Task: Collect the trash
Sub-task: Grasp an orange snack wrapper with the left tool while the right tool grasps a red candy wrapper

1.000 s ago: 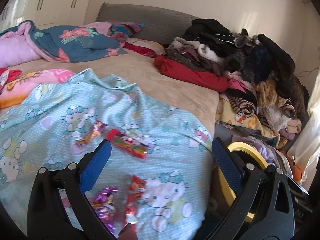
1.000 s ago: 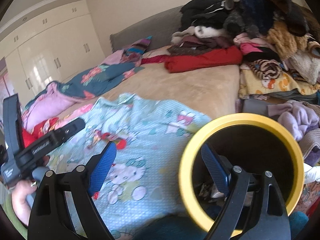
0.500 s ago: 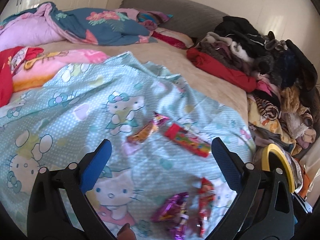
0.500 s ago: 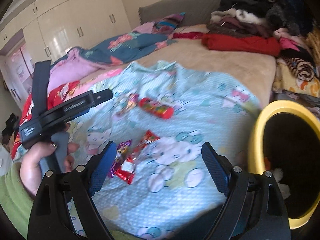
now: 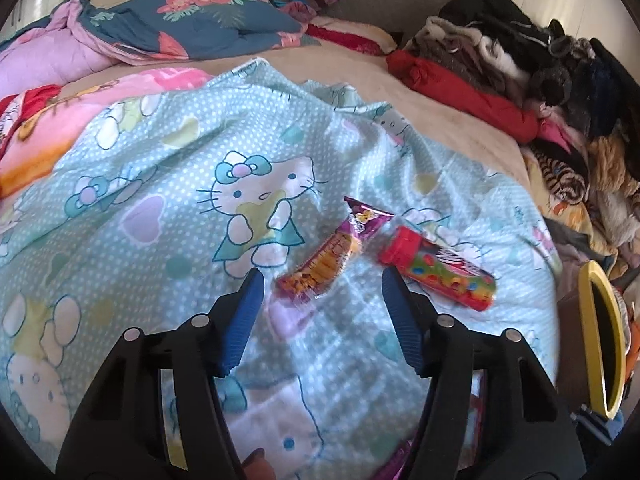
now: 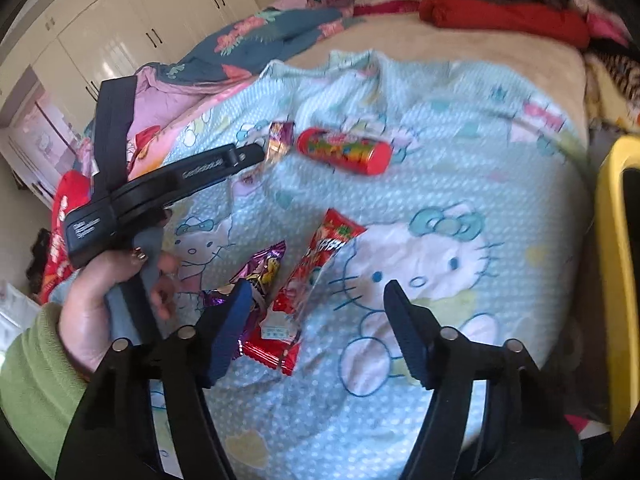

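Several pieces of trash lie on a light-blue cartoon-cat blanket (image 5: 168, 184). An orange-and-purple snack wrapper (image 5: 336, 252) lies with its near end just ahead of my left gripper (image 5: 321, 276), whose jaws are closing without touching it. A red candy tube (image 5: 436, 270) lies just right of that wrapper. A red wrapper (image 6: 320, 256) lies between the closing jaws of my right gripper (image 6: 316, 286), untouched by the pads. A purple wrapper (image 6: 264, 268) sits partly behind its left finger. In the right wrist view the left gripper (image 6: 256, 156) reaches toward the orange wrapper (image 6: 280, 140) and tube (image 6: 344, 150).
A yellow-rimmed bin (image 5: 600, 340) stands off the bed's right side, also seen as the yellow bin (image 6: 616, 260). Piled clothes (image 5: 540, 80) fill the bed's far right. Quilts (image 5: 140, 36) lie at the far left. A hand in a green sleeve (image 6: 36, 380) holds the left gripper.
Both grippers have dropped down and forward over the blanket toward the wrappers, and both pairs of jaws have narrowed. The yellow bin has slid to the right edge of both views.
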